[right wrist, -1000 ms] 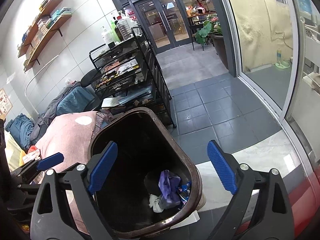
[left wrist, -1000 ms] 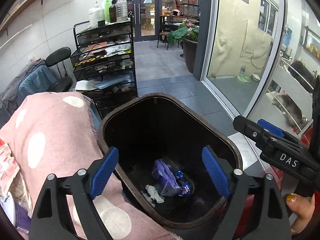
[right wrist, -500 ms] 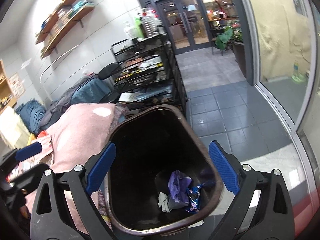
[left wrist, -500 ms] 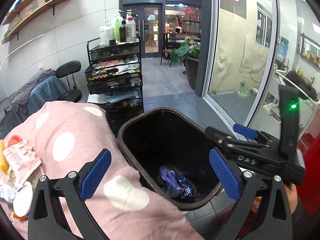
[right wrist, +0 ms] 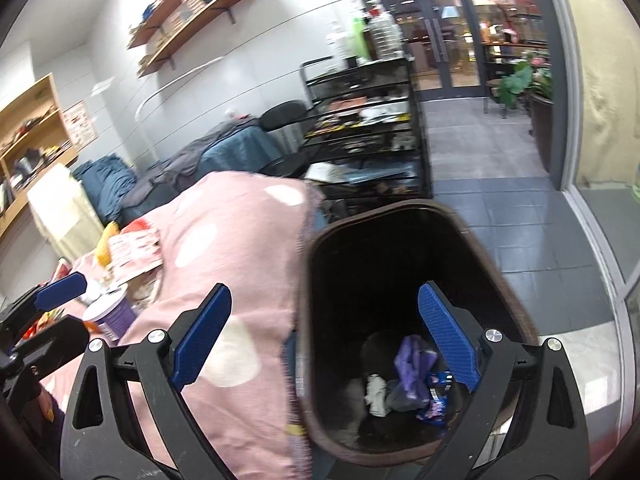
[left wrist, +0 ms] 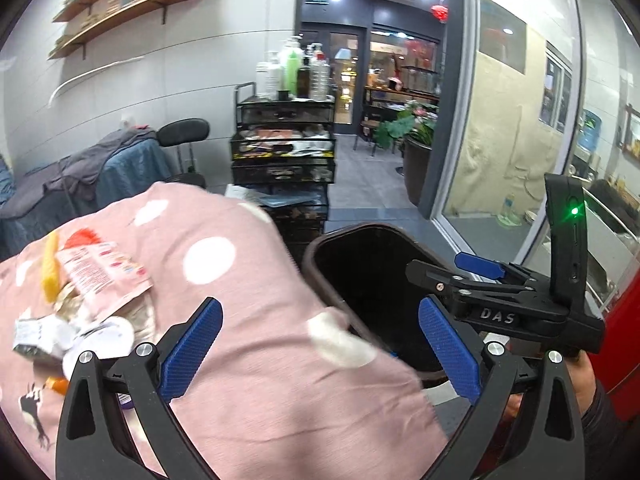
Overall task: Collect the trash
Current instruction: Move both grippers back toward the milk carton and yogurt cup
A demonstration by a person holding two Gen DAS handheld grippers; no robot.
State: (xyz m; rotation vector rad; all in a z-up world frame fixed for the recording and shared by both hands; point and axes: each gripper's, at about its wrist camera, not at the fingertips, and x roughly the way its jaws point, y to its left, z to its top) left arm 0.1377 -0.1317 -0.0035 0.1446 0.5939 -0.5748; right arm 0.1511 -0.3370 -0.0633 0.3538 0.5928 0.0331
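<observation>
- The left hand-held gripper [left wrist: 316,344] stands wide apart, and nothing is between its blue pads [left wrist: 190,350]; the jaws have just been opening. It hangs over a pink cloth with white dots [left wrist: 248,320].
- The right hand-held gripper [right wrist: 324,340] is also spread wide and holds nothing. Its left pad [right wrist: 202,334] is over the pink cloth and its right pad is over the mouth of the trash bin [right wrist: 472,236].
- In the left wrist view the right hand-held gripper shows at 3 o'clock, and the white letters "DAS" [left wrist: 497,315] can be read on its black body. A small green light [left wrist: 575,211] shines on the upright black part above it.
- The trash bin is dark brown and open. At its bottom lie a crumpled purple wrapper [right wrist: 412,368], a blue packet [right wrist: 436,396] and a white scrap [right wrist: 376,390], all close together.
- More trash lies on the pink cloth at 9 o'clock in the left wrist view: a pink and white packet [left wrist: 100,276] with small print too fine to read, a yellow piece [left wrist: 51,276] just beside it, and a silver wrapper [left wrist: 34,334].
- In the right wrist view a purple cup [right wrist: 110,314] stands at 9 o'clock on the cloth.
- At 12 o'clock stands a black wire cart [left wrist: 282,160] with bottles [left wrist: 292,70] on top.
</observation>
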